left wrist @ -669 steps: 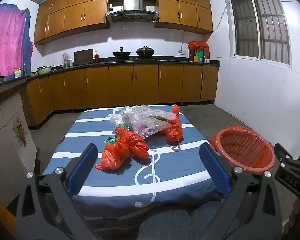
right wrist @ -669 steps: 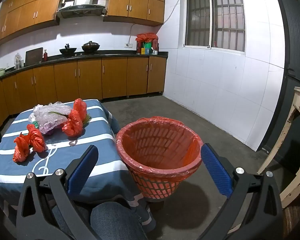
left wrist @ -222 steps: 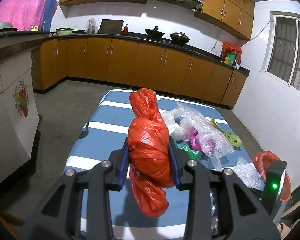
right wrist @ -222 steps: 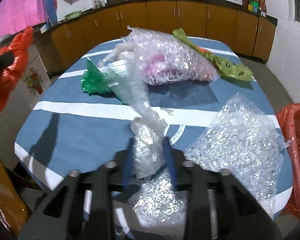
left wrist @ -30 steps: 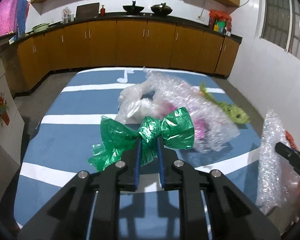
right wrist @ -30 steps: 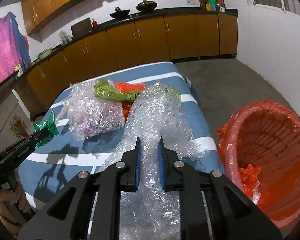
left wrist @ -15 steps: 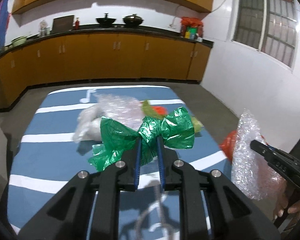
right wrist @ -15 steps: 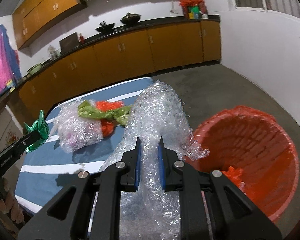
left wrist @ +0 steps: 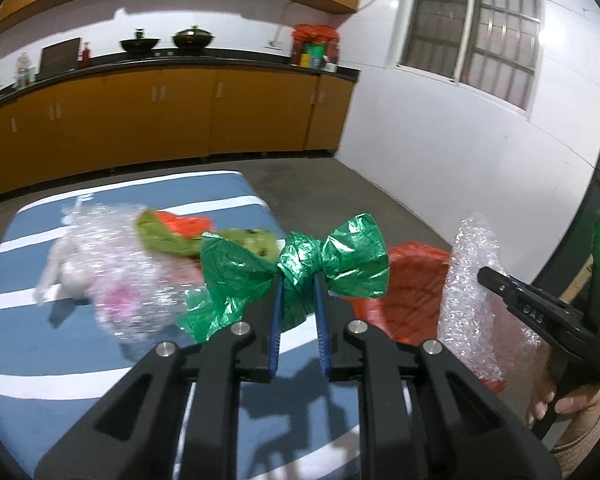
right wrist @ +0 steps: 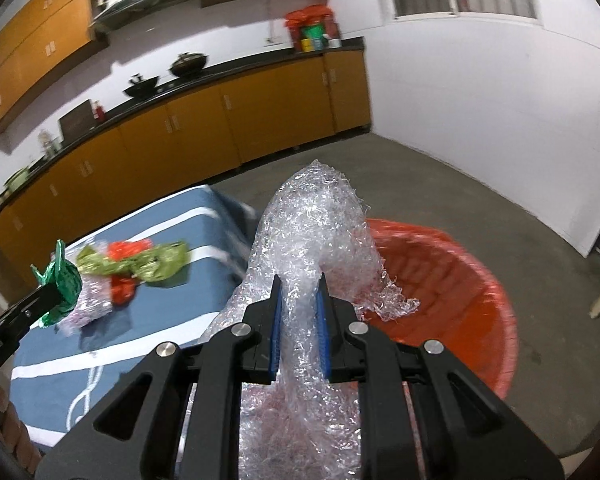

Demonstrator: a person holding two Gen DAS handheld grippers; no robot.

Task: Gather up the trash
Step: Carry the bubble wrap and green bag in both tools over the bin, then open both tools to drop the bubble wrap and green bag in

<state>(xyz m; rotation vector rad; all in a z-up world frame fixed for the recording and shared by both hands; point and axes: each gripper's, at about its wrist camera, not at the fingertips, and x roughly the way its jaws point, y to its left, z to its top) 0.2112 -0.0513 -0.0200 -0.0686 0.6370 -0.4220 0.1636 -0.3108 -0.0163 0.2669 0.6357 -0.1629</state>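
— What do we have in hand?

— Nearest us, our right gripper [right wrist: 299, 304] has its jaws pinched narrow on a wad of bubble wrap [right wrist: 312, 232], held in the air just over the near rim of the red bin [right wrist: 480, 280]. Our left gripper [left wrist: 297, 300] is clamped on the waist of a green plastic bag [left wrist: 296, 264], above the table's right edge [left wrist: 260, 200].

— How will they handle?

— Both look feather-light, soft and springy. We judge the wrap slippery and liable to balloon, so a grip at the bunched neck suits it; the bag holds best at its knot.

— And the bin?

— Lined in red plastic; we cannot make out its contents. Farther off on the table lie a clear bag with pink inside [left wrist: 132, 280], an olive-green bag [right wrist: 156, 262] and a red bag [right wrist: 126, 249].
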